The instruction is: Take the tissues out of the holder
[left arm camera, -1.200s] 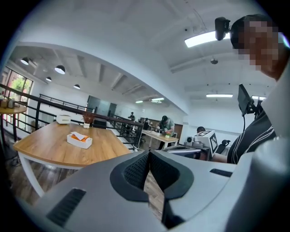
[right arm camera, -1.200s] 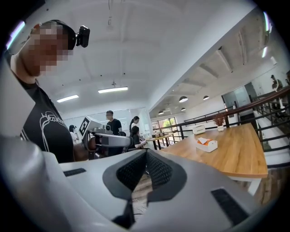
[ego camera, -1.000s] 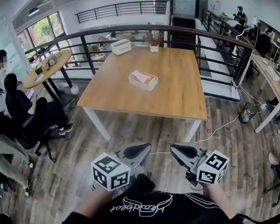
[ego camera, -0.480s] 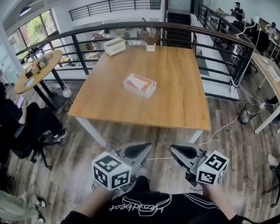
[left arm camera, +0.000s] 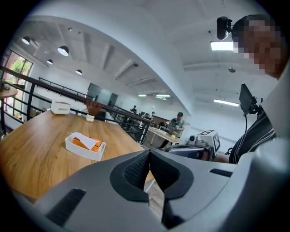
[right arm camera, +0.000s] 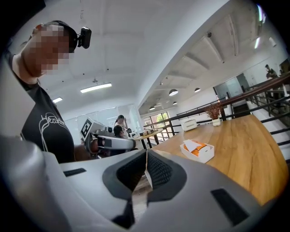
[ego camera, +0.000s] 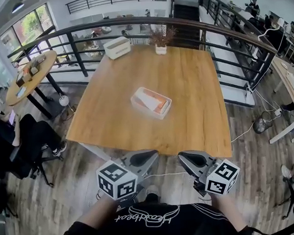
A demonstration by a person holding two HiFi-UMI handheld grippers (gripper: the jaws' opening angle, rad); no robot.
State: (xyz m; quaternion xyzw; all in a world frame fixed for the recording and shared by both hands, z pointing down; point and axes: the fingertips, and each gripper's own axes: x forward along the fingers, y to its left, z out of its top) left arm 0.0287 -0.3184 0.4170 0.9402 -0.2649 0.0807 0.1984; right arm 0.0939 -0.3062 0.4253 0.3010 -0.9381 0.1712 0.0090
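Tissues (ego camera: 149, 100) sit in one white rectangular holder (ego camera: 160, 113) at the middle of one square wooden table (ego camera: 196, 95). Left claw (ego camera: 151, 155) and right claw (ego camera: 184, 157) are both pinched together, empty.

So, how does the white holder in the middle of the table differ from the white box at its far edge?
The holder lies open-topped mid-table, showing an orange pack and a white tissue; the box shows no contents. The holder is low and flat; the box looks taller. Both are white and rest on the wooden table.
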